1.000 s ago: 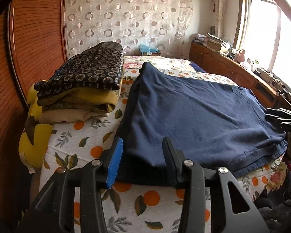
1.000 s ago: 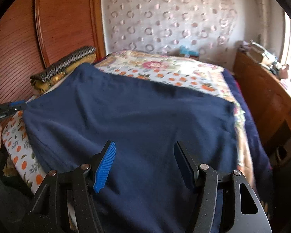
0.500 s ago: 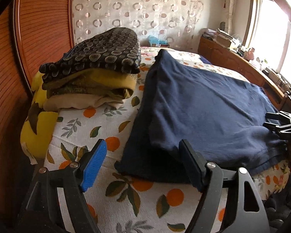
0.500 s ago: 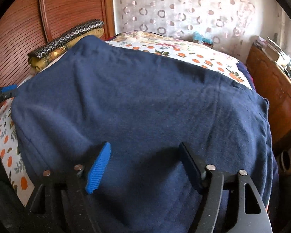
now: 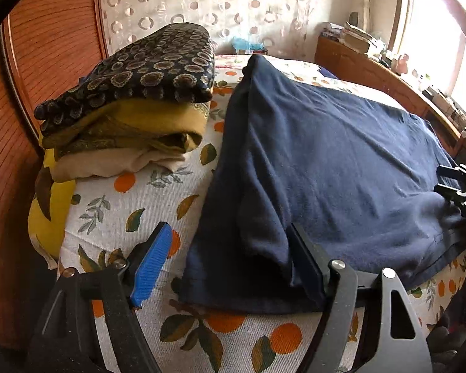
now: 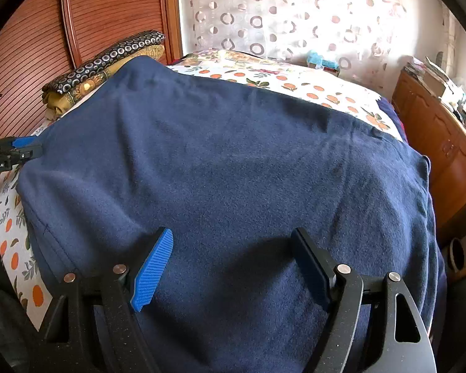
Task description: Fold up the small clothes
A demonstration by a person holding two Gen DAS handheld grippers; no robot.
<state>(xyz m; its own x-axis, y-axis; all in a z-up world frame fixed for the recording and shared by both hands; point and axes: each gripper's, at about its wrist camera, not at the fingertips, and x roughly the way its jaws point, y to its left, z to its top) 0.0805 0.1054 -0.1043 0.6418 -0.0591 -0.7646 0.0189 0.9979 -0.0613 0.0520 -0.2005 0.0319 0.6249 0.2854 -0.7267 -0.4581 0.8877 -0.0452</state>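
Beside the navy garment [image 5: 341, 161], folded clothes [image 5: 130, 102] crowd the bed [image 5: 115, 205].

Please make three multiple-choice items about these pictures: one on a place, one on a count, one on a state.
1. Where is the stack of folded clothes?
A. left of the navy garment
B. on top of the navy garment
C. on the wooden cabinet

2. How many grippers are closed on the navy garment?
A. none
B. one
C. two

3. What is the state of the left gripper?
A. shut on cloth
B. open
C. out of view

Answers: 1 A, the stack sits on the floral bedsheet beside the garment's left edge; 2 A, the right gripper is also open over the cloth; 3 B, a wide gap separates its fingers.
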